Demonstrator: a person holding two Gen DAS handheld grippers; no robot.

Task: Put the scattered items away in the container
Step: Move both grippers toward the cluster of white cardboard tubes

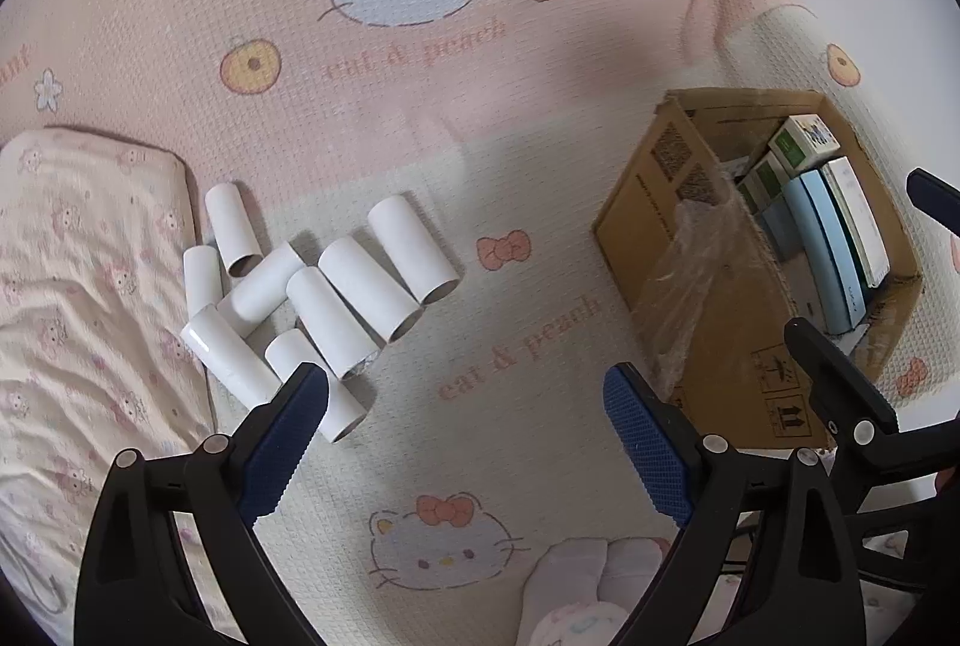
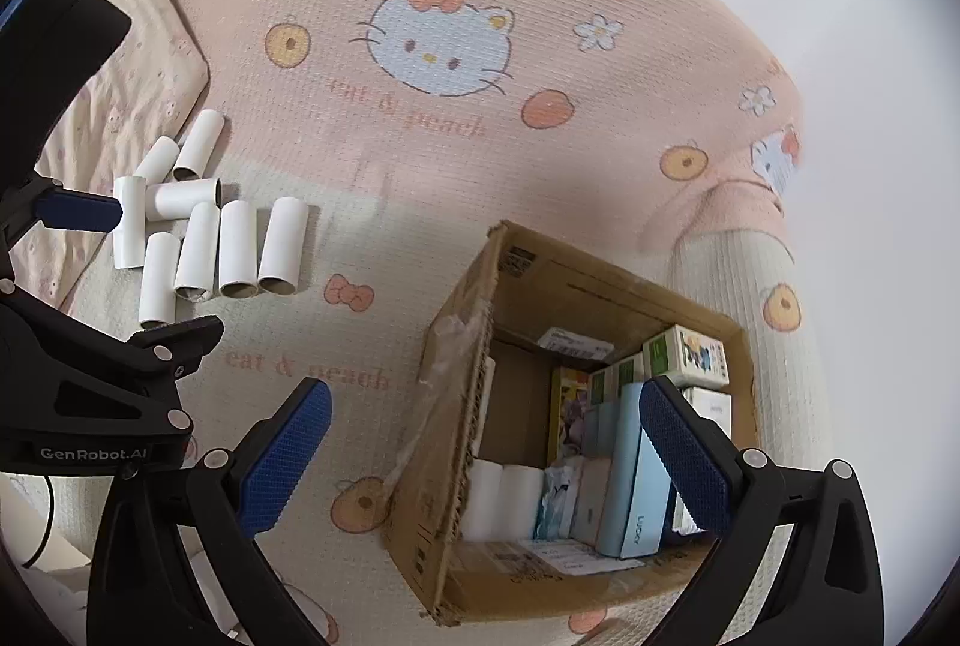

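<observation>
1. Looks like a home bedroom, filmed on top of a bed.
2. Pink cartoon-cat blanket (image 1: 420, 64) covers it.
3. Matching pillow (image 1: 90, 286) at the side, plus socked feet (image 1: 600, 574).

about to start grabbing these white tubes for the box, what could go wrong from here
1. The white tubes lie touching and overlapping in a heap; closing on one may roll or knock its neighbours away.
2. The cardboard box is already crowded with small boxes and books, so free room looks limited to its left part.
3. Loose plastic film drapes over the box's near wall and may snag a tube or the jaws.
</observation>
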